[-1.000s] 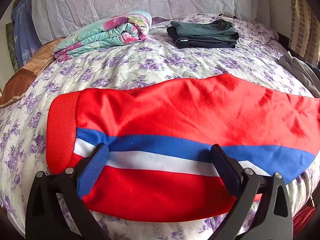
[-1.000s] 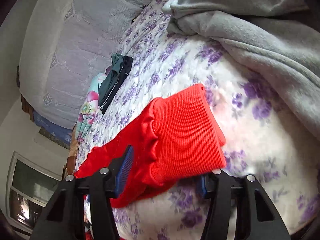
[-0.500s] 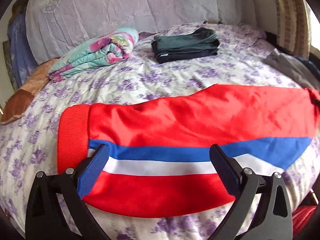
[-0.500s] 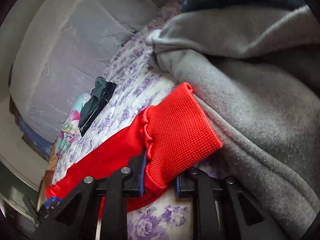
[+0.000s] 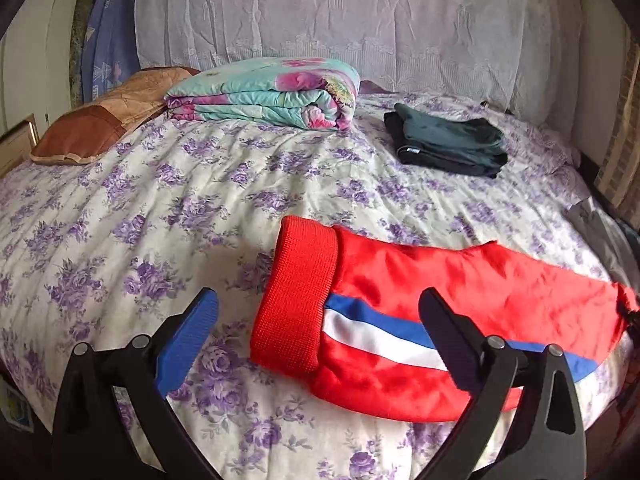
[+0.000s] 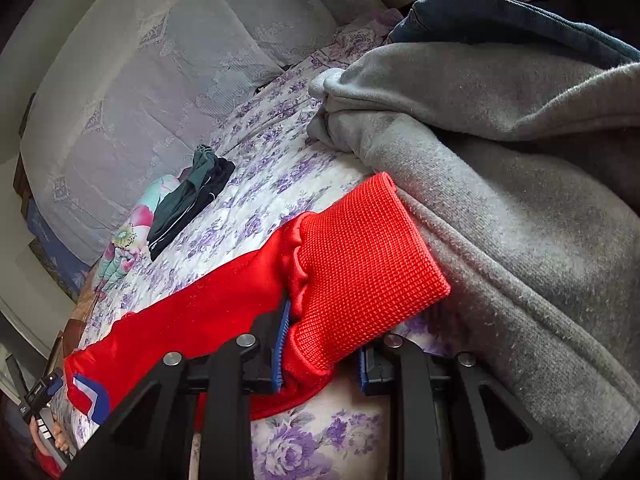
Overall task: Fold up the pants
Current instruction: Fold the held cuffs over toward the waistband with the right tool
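Red pants (image 5: 460,312) with a blue and white stripe lie across the near edge of the bed, with a ribbed band (image 5: 298,300) at their left end. My left gripper (image 5: 316,340) is open and hovers just above that ribbed band. My right gripper (image 6: 320,356) is shut on the ribbed red cuff (image 6: 360,268) at the other end of the pants (image 6: 208,312), which lies against a grey garment. The left gripper also shows small in the right wrist view (image 6: 38,394).
The bed has a purple-flowered sheet (image 5: 160,216). A folded floral quilt (image 5: 268,92) and folded dark clothes (image 5: 448,144) lie at the back, and a brown pillow (image 5: 104,120) at the far left. A grey sweatshirt (image 6: 520,184) is heaped at the right.
The left gripper has moved left along the pants to the ribbed end and pulled back. The right gripper has shut on the red cuff.
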Demonstrator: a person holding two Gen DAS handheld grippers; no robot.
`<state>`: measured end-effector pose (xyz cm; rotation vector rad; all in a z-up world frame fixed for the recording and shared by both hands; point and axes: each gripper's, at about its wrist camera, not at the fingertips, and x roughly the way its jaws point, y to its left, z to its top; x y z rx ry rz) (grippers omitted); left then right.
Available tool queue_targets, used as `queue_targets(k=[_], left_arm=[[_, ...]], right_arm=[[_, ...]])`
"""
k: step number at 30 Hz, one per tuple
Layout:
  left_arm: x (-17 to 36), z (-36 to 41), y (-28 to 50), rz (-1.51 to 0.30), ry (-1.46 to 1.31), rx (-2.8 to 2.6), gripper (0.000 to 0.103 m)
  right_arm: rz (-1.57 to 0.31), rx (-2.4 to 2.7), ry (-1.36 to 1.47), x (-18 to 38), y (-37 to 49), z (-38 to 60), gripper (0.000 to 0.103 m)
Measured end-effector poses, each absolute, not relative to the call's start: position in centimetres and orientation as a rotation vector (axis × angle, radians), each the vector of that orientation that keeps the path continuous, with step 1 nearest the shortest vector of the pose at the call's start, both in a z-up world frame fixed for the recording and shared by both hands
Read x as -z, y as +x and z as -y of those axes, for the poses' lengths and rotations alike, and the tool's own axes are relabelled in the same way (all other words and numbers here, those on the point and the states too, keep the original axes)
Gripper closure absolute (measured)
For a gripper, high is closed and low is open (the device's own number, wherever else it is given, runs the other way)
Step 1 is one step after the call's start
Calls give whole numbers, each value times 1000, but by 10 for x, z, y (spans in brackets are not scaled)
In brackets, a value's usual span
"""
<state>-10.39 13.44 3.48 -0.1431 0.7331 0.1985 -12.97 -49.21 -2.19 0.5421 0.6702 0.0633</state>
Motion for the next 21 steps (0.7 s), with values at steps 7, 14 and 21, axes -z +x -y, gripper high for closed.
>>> queue_targets(k=[7, 14, 21], left_arm=[[4, -165, -81, -835, -311, -221, 4], [-29, -132, -122, -667, -334, -78, 5], [-26, -47, -106, -617, 131, -223, 5]], right_arm=[[-668, -65, 541, 22, -131, 492, 78], [-667, -59, 540, 22, -133, 492, 78], [-667, -50, 537, 21, -133, 491, 77]])
